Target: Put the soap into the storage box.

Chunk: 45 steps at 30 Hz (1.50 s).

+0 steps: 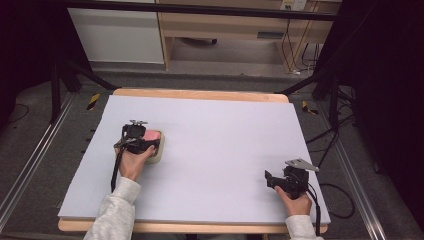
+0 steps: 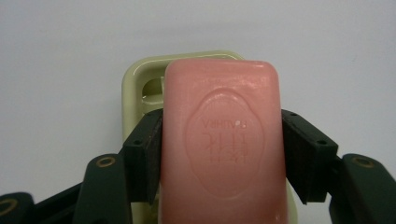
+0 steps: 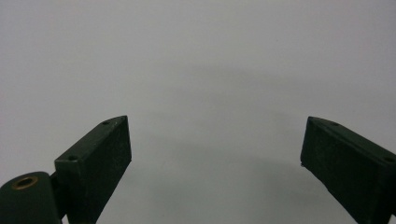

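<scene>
A pink bar of soap (image 2: 224,140) with an embossed oval stamp lies over a pale cream soap dish (image 2: 140,81). My left gripper (image 2: 222,149) is shut on the soap, one black jaw pressed to each long side. From above, the soap (image 1: 152,135) and dish (image 1: 157,156) sit at the table's left, with the left gripper (image 1: 142,143) over them. My right gripper (image 1: 270,179) rests at the right front of the table. In its own view the right gripper (image 3: 215,149) is open, with bare grey surface between the jaws.
A light grey mat (image 1: 215,135) covers the wooden table (image 1: 200,94). Metal rails (image 1: 30,165) run along both sides on the floor. Cables (image 1: 345,200) trail off to the right. A wooden desk frame (image 1: 225,30) stands beyond the table.
</scene>
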Each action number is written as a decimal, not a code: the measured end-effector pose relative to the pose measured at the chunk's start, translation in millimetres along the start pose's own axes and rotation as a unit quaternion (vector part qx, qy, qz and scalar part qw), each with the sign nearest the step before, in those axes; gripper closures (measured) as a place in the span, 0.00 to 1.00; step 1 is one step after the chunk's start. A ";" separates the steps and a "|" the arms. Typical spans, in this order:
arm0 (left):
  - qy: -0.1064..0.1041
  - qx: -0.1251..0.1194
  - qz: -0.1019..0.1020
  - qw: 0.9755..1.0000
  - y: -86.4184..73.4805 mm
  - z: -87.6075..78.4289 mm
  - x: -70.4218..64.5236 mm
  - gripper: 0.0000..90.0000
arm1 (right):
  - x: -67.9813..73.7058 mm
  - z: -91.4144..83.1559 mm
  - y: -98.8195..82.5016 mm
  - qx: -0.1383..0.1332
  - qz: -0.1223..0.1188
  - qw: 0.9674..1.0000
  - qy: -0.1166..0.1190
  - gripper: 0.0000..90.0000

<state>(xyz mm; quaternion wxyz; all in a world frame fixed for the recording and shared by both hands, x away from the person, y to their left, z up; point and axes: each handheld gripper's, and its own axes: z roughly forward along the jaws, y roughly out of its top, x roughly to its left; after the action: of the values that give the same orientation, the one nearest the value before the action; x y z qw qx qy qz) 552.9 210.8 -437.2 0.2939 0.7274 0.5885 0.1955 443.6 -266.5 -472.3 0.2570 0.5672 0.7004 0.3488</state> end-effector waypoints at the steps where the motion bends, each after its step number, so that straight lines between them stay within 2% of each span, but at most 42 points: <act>1: 0.000 0.002 0.000 1.000 -0.2 0.3 0.2 0.41 | 0.2 0.1 0.0 0.000 0.000 1.000 0.000 0.10; 29: 0.012 0.007 -0.004 1.000 -6.3 8.4 1.9 0.41 | 0.5 -0.6 0.1 0.000 0.000 1.000 0.001 0.10; 33: 0.004 -0.011 -0.008 1.000 -5.1 1.9 3.4 0.39 | 0.6 -0.8 0.1 0.000 0.000 1.000 0.000 0.10; 41: -0.001 -0.041 0.011 0.999 -6.1 -19.4 4.7 0.31 | 0.3 -1.0 0.2 -0.002 0.000 1.000 -0.001 0.10; 45: -0.026 -0.063 0.028 0.997 -10.4 -31.3 5.5 0.28 | -0.7 -1.7 0.0 -0.004 0.002 1.000 -0.002 0.10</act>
<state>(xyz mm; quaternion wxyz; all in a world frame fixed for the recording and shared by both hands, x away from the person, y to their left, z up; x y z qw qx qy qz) 526.8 223.7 -420.9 0.3485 0.7287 0.5464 0.2212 442.4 -267.5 -471.3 0.2598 0.5683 0.6971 0.3515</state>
